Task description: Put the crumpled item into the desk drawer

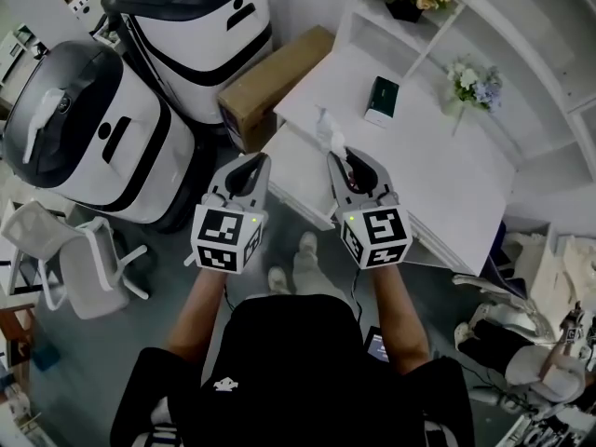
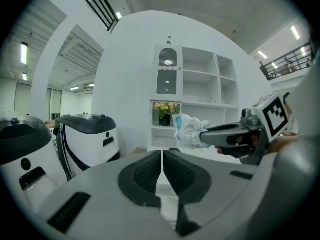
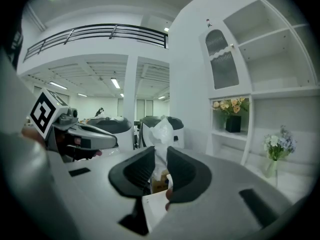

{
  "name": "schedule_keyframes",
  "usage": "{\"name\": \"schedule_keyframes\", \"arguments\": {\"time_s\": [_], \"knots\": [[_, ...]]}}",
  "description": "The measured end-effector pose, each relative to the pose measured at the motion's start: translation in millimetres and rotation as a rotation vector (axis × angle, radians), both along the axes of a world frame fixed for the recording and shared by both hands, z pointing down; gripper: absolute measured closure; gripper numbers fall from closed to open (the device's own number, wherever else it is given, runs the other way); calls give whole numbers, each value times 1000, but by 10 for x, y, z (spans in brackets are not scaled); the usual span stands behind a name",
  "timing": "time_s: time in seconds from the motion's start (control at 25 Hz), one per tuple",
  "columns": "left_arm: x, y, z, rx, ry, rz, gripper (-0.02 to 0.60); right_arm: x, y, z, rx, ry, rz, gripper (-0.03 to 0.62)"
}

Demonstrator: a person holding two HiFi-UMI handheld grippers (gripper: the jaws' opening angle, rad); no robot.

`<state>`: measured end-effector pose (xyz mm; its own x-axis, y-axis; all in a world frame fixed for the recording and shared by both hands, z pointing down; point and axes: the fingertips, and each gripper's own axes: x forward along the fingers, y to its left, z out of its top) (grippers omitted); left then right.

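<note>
While near desk (image 1: 438, 170) edge, crumpled item (image 1: 329, 131)

The crumpled item (image 3: 162, 131) is thin, white, wrinkled and faintly translucent; whether it is plastic film or tissue I cannot tell. The left tool (image 2: 162, 156) and the right tool (image 3: 160, 156) both have smooth matt grey plastic shells, and their black ribbed pads (image 2: 142, 174) look rubbery. The worktop (image 1: 438, 175) is smooth matt white. In the head view, at twelve o'clock of the tools, a box (image 1: 275, 82) is plain brown matt cardboard; at ten o'clock a machine (image 1: 121, 138) has a glossy white plastic shell
</note>
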<state>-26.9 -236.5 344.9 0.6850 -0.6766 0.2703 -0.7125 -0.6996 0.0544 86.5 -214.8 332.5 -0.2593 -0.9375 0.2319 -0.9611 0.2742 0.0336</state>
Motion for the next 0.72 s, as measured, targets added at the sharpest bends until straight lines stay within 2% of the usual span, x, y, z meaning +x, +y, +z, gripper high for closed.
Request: {"name": "schedule_keyframes", "arguments": {"time_s": [0.72], "knots": [[401, -489, 716, -132, -28, -50, 568, 246, -546, 725, -148, 0, -93, 523]]}}
